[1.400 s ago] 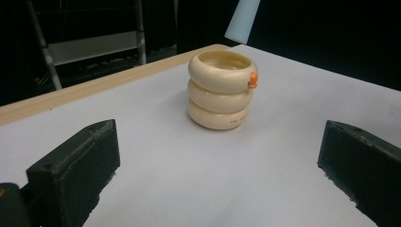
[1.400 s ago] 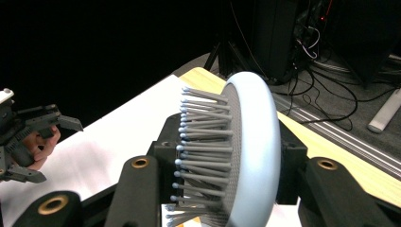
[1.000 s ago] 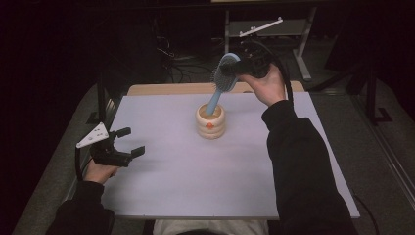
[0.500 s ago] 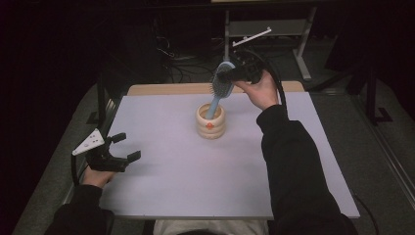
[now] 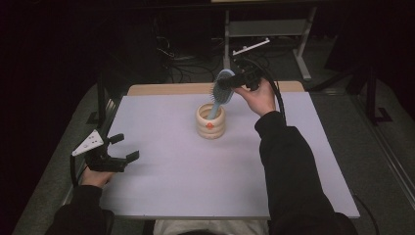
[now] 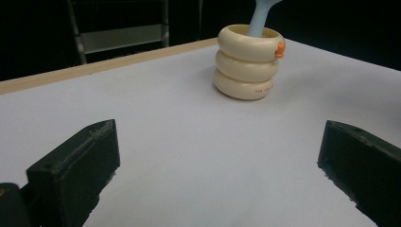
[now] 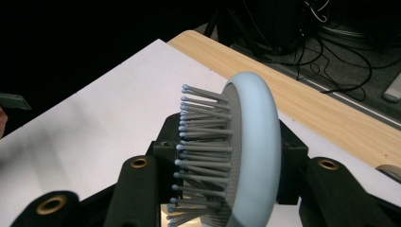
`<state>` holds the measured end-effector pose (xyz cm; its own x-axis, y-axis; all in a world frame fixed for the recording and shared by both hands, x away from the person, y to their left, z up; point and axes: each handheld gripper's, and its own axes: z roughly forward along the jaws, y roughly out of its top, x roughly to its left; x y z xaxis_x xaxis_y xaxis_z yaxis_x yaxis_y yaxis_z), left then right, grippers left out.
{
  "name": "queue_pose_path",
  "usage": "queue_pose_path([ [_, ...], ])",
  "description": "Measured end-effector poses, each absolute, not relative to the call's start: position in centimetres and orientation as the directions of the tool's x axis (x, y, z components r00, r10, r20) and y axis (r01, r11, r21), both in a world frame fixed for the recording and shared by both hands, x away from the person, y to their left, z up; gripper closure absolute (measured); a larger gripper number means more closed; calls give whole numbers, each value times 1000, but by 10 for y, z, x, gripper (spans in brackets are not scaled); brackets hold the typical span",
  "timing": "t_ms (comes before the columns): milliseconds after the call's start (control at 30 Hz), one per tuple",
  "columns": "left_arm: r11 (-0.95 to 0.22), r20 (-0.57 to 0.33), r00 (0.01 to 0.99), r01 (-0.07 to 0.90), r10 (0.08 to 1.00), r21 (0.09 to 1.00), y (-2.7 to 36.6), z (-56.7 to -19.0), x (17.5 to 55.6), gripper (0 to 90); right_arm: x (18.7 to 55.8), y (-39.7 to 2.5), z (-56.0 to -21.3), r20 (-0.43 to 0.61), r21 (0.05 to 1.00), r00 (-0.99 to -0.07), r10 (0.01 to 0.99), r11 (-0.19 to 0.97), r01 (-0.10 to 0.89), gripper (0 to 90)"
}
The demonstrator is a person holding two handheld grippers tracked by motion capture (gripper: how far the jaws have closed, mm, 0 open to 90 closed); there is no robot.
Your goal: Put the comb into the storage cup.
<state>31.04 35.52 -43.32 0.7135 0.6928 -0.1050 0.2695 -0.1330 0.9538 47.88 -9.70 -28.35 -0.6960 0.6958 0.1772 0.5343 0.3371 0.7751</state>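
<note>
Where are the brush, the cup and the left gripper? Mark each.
brush [image 7: 253,142], right gripper view, pale blue rim of its head
cup [image 6: 246,64], left gripper view, middle ring
left gripper [image 5: 128,147], high view, between its fingertips

the person is wearing long black sleeves [image 5: 288,166] reaching down to both wrists. the black two-jaw left gripper [image 5: 122,149] is carrying a pale grey three-cornered plate [image 5: 88,143] dotted with small holes on top, its blocky matte jaws showing scuffed edges. the black right gripper [image 5: 236,80] is trailing a thick black cable [image 5: 280,100], and brass-coloured ringed screws [image 7: 139,162] are showing at its jaw joints.
</note>
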Motion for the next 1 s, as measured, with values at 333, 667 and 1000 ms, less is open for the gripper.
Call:
queue_pose_path([
  [333,-131,-121,716,286,688,949,355,-435,312,0,484,-93,-301,194,762,-693,694,339,552,543],
  [667,-140,-121,726,288,677,947,353,-435,312,0,489,-88,-315,252,748,-690,678,316,584,536],
  [1000,-145,-121,730,290,672,946,351,-435,312,0,495,-95,-319,304,732,-653,694,268,626,516],
])
